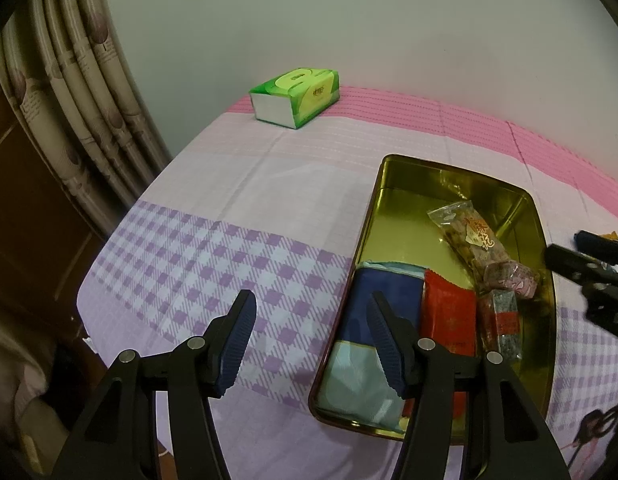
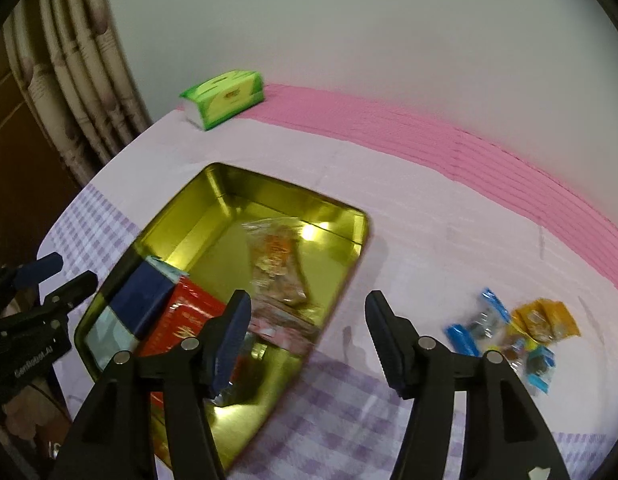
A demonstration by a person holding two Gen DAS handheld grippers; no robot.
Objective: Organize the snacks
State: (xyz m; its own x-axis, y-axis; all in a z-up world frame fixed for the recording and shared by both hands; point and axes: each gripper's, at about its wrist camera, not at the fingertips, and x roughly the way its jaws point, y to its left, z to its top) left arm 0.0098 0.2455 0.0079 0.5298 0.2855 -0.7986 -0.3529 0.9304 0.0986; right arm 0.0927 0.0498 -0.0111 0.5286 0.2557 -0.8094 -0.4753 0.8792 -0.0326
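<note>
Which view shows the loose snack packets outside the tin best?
Right wrist view. The loose snack packets, blue and orange, lie on the cloth to the right of the gold tin, whole though a little blurred. The left wrist view shows only an orange sliver at its right edge, behind the right gripper.

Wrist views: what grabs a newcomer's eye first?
The shiny gold tin, open on the pink-and-purple checked cloth, with a blue box, a red packet and a clear cookie bag already inside. Next, the loose blue and yellow snack packets on the cloth to the tin's right, and the green tissue pack at the far edge by the wall.
</note>
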